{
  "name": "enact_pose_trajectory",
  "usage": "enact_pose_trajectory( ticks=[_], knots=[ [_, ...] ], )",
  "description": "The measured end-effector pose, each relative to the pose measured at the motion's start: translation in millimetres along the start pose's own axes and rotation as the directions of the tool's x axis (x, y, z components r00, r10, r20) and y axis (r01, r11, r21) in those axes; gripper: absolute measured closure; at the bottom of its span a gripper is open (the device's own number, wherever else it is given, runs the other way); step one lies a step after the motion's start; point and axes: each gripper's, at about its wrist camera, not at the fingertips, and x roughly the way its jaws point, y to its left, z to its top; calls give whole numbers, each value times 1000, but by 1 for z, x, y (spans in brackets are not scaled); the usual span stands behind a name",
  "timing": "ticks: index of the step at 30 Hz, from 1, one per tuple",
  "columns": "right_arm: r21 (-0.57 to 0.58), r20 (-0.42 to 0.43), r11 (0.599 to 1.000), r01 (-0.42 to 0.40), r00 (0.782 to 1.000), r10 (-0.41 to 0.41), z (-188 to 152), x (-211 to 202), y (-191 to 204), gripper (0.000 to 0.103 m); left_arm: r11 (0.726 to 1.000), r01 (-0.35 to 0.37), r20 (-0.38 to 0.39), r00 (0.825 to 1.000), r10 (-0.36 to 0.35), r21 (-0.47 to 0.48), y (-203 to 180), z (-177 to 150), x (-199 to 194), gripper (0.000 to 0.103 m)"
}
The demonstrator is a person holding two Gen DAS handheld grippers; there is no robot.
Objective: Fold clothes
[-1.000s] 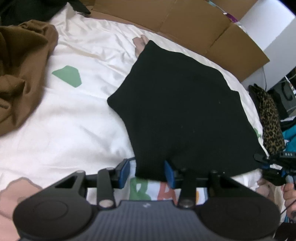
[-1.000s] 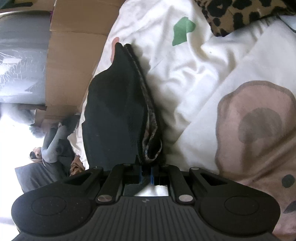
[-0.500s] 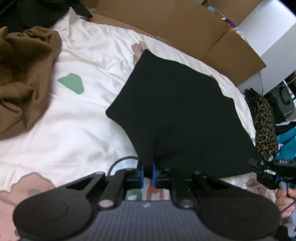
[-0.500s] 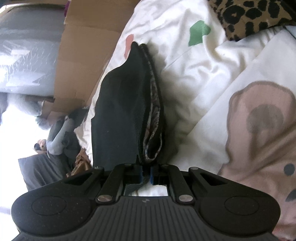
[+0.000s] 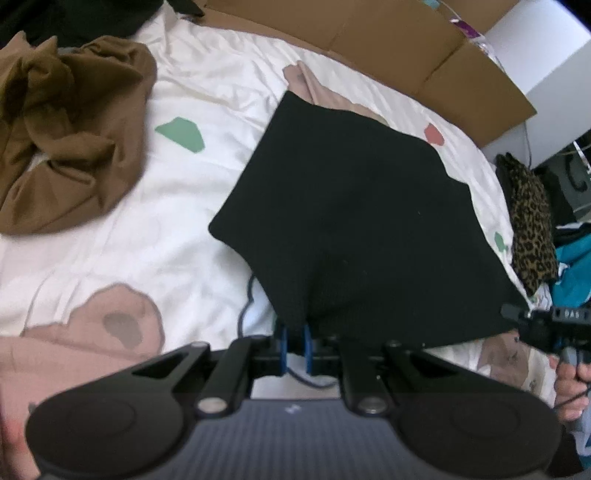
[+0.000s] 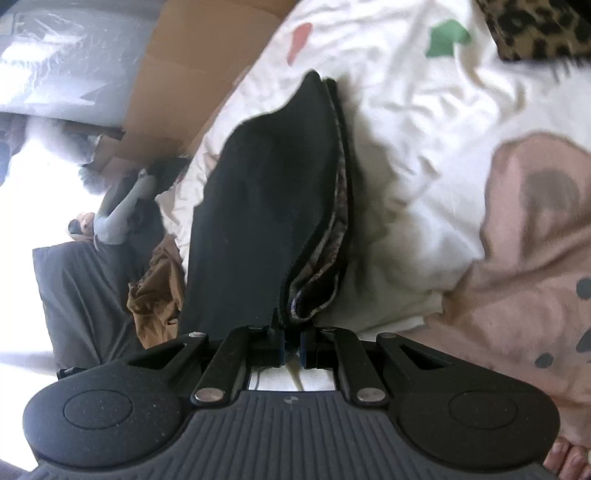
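A black folded garment [image 5: 354, 221] is held up off a white printed bedsheet [image 5: 177, 229]. My left gripper [image 5: 294, 345] is shut on its near edge, blue pads pinched on the cloth. My right gripper [image 6: 291, 341] is shut on another corner of the same black garment [image 6: 266, 206], whose stacked layers show a patterned lining at the edge. In the left wrist view the right gripper [image 5: 550, 325] appears at the far right, with a hand below it.
A crumpled brown garment [image 5: 66, 136] lies on the bed at upper left. Flattened cardboard [image 5: 369, 33] lines the far edge. A leopard-print item [image 5: 532, 221] and teal cloth sit at the right edge. A person's toes [image 6: 569, 458] show at lower right.
My left gripper went from open around the garment's edge to shut on it. Both grippers have since lifted the garment and drawn it back, exposing more sheet beyond it.
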Motion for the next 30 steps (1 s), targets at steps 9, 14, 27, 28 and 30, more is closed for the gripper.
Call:
enact_pose_trajectory(
  ticks=[9,14,27,28,30],
  knots=[
    [-21,95,997,74,993,-71,29,-28,4,98,993,66,-113,992,-54,102,-43,-16,21,94],
    [-42,130,995,94,988,-88,45,-33,9,98,976,114,-156,984,-86,183,-60,-12,28,94],
    [-88,242,977,196,955,-170,96,-43,28,99,922,305,-249,937,-246,239,-112,-28,49,94],
    [-92,250,975,201,953,-173,101,-44,29,99,917,317,-256,932,-255,242,-116,-28,52,94],
    [-99,267,972,211,947,-178,109,-46,31,99,907,340,-272,923,-272,247,-125,-28,59,95]
  ],
)
